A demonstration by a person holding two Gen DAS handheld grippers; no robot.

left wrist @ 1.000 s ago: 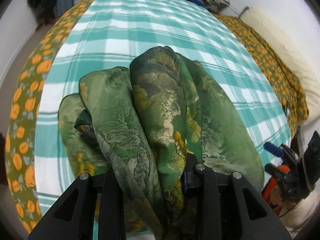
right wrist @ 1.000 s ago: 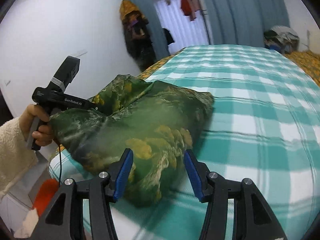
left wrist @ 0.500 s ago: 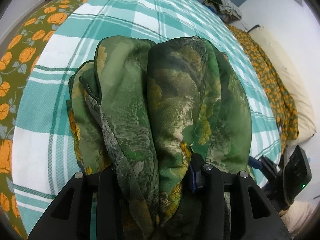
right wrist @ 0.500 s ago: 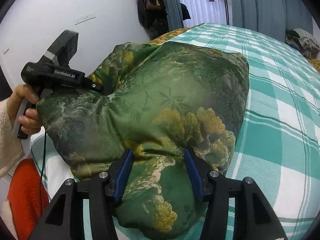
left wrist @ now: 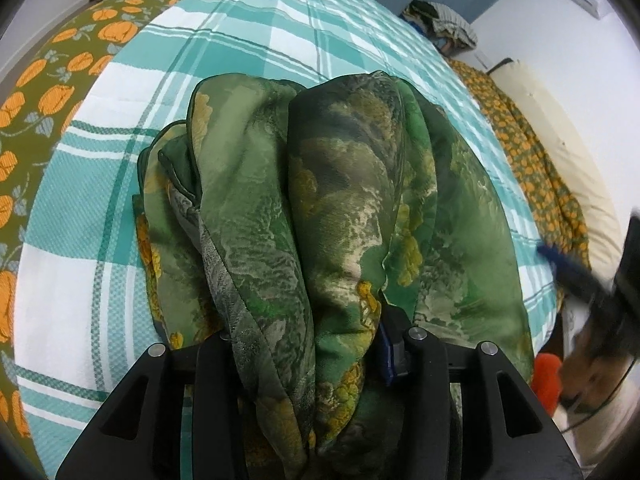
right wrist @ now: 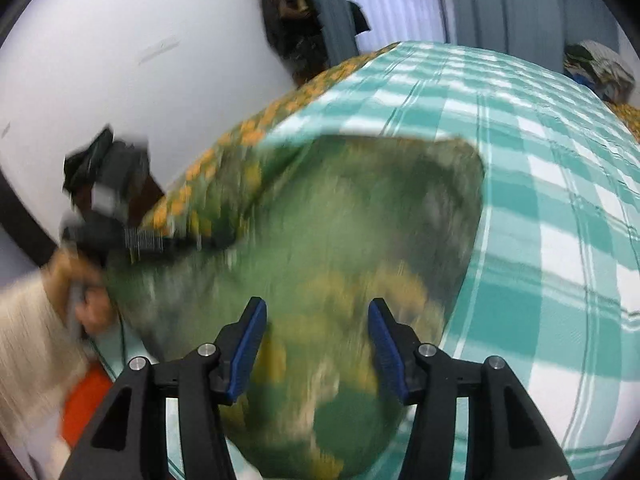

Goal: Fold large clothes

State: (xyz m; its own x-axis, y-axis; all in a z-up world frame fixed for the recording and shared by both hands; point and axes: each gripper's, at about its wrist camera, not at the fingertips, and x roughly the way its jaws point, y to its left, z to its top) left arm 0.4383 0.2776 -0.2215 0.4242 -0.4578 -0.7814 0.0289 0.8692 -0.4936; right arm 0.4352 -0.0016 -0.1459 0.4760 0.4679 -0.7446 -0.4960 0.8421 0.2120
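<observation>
A green garment (left wrist: 344, 184) with a yellow leafy print lies bunched in thick folds on the teal checked bedspread (left wrist: 224, 40). My left gripper (left wrist: 304, 344) is shut on the near end of the bundle. Cloth fills the gap between its fingers and drapes over the left one, so only the right blue pad (left wrist: 386, 356) shows. In the right wrist view the garment (right wrist: 320, 232) is blurred. My right gripper (right wrist: 318, 328) hovers open over its near edge, its blue pads apart from the cloth. The left gripper (right wrist: 120, 216) shows there at the left in a hand, and the right gripper (left wrist: 588, 280) is a blur at the left wrist view's right edge.
An orange-flowered sheet (left wrist: 48, 92) borders the bedspread on the left and far right. A cream pillow (left wrist: 560, 140) lies against the right wall. A pile of clothes (left wrist: 444, 20) sits at the bed's far end. Something orange-red (right wrist: 84, 400) lies on the floor by a cream sleeve (right wrist: 28, 328).
The left gripper has sunk and tipped down, laying the bundle on the bedspread. The right gripper closed in on the garment, then swung sideways fast, blurring its view.
</observation>
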